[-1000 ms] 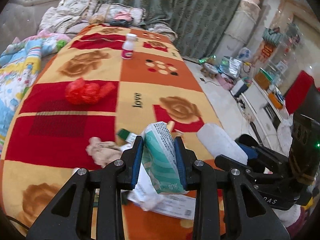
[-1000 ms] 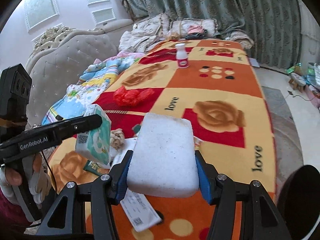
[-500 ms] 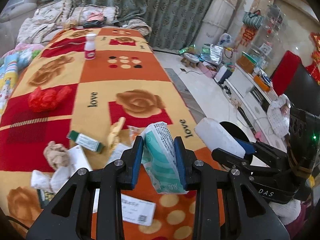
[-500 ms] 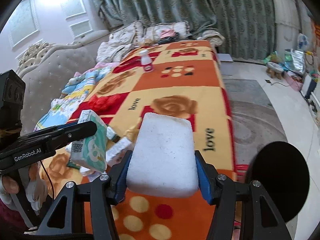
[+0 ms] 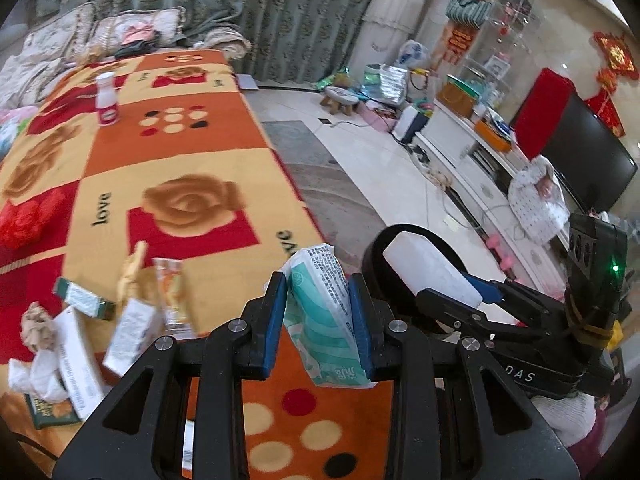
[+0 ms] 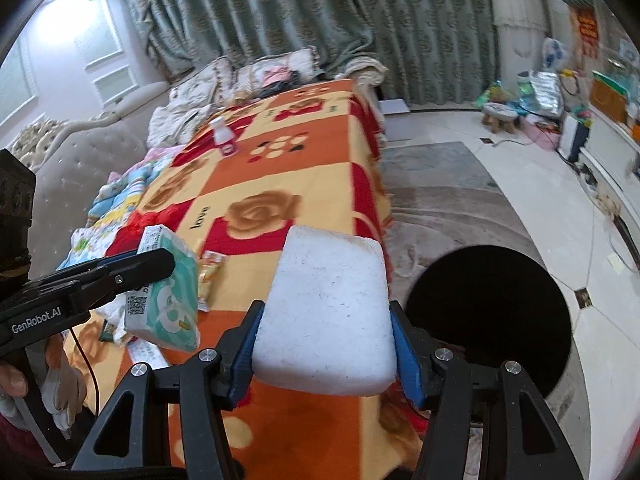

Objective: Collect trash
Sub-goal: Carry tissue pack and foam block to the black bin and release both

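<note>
Left tongs (image 5: 318, 322) clamp tissue pack (image 5: 326, 320); litter (image 5: 76, 320) beside; black bin (image 6: 488, 312) right.

Green curtains (image 6: 304, 20), pale tiled floor (image 6: 532, 208)

We see a white foam block (image 6: 326, 316) with a rough, grainy, matt face, pressed between blue rubbery pads (image 6: 404, 354). The tissue pack (image 5: 326, 322) is glossy printed plastic film — creased where the left pads squeeze it. Both grippers' arms are matt black plastic with small shiny metal bolts (image 5: 396, 325). The blanket (image 5: 180, 152) over the table is soft, fuzzy cloth. Near its left edge lie paper cartons (image 5: 76, 364) and crumpled tissue (image 5: 38, 324) — dull, wrinkled. The floor (image 6: 500, 168) is polished stone, faintly reflective.
</note>
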Motion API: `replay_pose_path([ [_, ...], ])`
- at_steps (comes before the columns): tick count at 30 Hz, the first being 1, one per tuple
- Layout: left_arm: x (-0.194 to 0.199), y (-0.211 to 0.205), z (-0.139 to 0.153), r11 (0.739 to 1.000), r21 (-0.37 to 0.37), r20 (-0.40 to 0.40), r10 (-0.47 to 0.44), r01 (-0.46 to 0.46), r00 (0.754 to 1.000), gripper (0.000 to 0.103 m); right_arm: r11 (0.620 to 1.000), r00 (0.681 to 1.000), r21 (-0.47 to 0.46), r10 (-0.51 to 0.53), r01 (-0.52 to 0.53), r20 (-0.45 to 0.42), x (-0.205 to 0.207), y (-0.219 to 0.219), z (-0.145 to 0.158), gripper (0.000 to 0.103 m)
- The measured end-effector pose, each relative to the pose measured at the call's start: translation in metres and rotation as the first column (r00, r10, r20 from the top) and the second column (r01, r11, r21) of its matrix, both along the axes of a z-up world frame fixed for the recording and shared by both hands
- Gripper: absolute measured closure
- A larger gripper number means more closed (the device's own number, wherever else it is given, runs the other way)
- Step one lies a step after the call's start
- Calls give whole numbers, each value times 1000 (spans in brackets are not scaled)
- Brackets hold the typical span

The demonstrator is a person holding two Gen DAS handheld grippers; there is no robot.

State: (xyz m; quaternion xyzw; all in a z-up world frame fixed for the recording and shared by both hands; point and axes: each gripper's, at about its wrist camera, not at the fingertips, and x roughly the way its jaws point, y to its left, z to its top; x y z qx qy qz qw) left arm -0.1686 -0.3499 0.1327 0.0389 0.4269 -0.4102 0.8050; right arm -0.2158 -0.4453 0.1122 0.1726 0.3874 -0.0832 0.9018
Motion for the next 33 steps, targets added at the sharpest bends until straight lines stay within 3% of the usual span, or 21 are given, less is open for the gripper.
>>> replay_pose_path([
  [13, -18, -74, -10, 995, 1, -21, -96, 96, 995, 74, 990, 990, 22, -140, 141, -30, -42, -64, -14, 47],
  [24, -23, -115, -28, 990, 22, -59, -140, 142, 988, 74, 978, 978, 46, -202, 205, -59, -54, -95, -29, 47],
  [33, -19, -139, -37, 990, -23, -95, -143, 142, 985, 73, 965, 965, 64, -249, 254, -78, -54, -118, -40, 45],
])
